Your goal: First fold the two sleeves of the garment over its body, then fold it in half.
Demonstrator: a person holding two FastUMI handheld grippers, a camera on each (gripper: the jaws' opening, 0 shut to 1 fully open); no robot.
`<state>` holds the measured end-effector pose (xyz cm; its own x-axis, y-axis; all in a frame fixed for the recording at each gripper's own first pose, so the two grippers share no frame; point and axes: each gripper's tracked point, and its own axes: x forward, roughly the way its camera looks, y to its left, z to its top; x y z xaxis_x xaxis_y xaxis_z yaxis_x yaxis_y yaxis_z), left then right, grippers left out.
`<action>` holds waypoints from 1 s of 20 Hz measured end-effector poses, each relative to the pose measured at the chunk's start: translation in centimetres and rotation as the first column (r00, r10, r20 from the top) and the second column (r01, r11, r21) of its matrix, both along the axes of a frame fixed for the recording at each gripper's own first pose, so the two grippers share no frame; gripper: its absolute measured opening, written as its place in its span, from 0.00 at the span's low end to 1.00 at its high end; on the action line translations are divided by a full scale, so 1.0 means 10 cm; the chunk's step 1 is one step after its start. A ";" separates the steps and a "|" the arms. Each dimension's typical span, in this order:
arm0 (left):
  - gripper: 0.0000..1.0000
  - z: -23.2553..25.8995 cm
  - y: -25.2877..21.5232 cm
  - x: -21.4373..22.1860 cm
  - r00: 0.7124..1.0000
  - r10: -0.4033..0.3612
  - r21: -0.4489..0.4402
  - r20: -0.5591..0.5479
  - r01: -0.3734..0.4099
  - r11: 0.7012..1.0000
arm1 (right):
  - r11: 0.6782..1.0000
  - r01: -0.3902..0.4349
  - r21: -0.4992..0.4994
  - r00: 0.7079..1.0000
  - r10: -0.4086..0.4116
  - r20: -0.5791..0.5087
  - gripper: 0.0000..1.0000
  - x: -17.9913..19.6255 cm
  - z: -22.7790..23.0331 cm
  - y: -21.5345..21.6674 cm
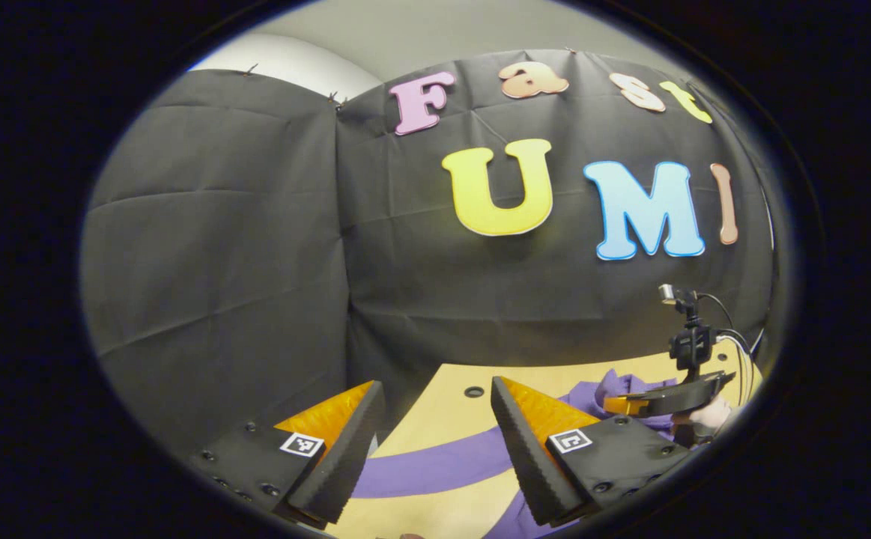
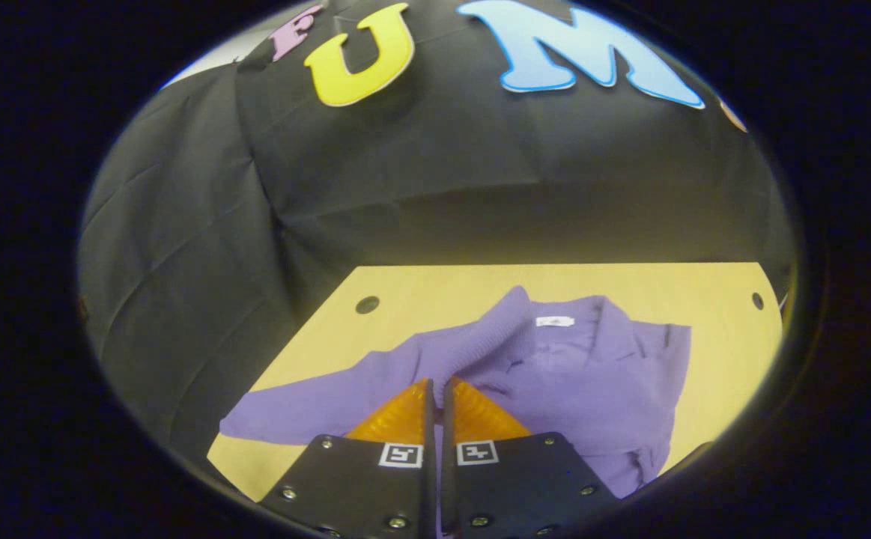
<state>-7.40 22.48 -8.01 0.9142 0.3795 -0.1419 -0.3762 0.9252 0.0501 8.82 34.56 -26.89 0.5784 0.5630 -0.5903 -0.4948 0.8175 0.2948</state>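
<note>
A purple garment [image 2: 592, 382] lies on the yellow table [image 2: 435, 288], collar and white label [image 2: 555, 321] toward the far wall. One sleeve [image 2: 308, 408] stretches flat out to the left. My right gripper [image 2: 439, 383] is shut over the body, and a raised ribbed ridge of the other sleeve runs from the collar down into its tips. In the left gripper view, my left gripper [image 1: 435, 385] hovers open above the outstretched sleeve [image 1: 435, 468], with nothing between its fingers. The right gripper [image 1: 630, 404] is at the far right over the bunched garment [image 1: 600, 389], held by a hand [image 1: 712, 413].
The table has small round holes near its far corners [image 2: 367, 304] [image 2: 758, 300]. Black cloth walls close in behind and to the left of the table. Bare yellow tabletop [image 1: 450, 419] lies between the sleeve and the wall.
</note>
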 end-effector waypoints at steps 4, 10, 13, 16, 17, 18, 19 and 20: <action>0.94 -0.07 0.24 -0.15 0.999 0.045 0.002 -0.011 -0.045 0.999 | 0.998 -0.051 -0.034 0.999 0.050 -0.020 0.03 -0.09 -0.16 0.22; 0.94 -0.20 0.46 -0.23 0.996 0.081 -0.013 -0.029 -0.081 0.997 | 0.994 -0.090 -0.068 0.995 0.087 -0.050 0.13 -0.21 -0.32 0.35; 0.94 -0.29 0.51 -0.21 0.996 0.086 -0.021 -0.036 -0.087 0.996 | 0.994 -0.095 -0.051 0.995 0.093 -0.044 0.31 -0.24 -0.23 0.39; 0.95 -0.37 0.54 -0.16 0.996 0.084 -0.030 -0.042 -0.085 0.996 | 0.994 -0.096 -0.047 0.995 0.094 -0.030 0.47 -0.24 -0.11 0.34; 0.95 -0.41 0.55 -0.13 0.996 0.083 -0.034 -0.045 -0.084 0.996 | 0.994 -0.095 -0.045 0.995 0.094 -0.025 0.47 -0.25 -0.09 0.33; 0.95 -0.45 0.56 -0.11 0.996 0.080 -0.039 -0.046 -0.082 0.996 | 0.995 -0.093 -0.046 0.996 0.092 -0.016 0.47 -0.24 -0.04 0.31; 0.95 -0.50 0.57 -0.10 0.996 0.078 -0.046 -0.049 -0.081 0.996 | 0.995 -0.092 -0.047 0.996 0.092 -0.004 0.47 -0.24 0.01 0.28; 0.95 -0.56 0.58 -0.09 0.996 0.078 -0.053 -0.054 -0.081 0.995 | 0.995 -0.092 -0.047 0.996 0.092 0.007 0.47 -0.25 0.06 0.25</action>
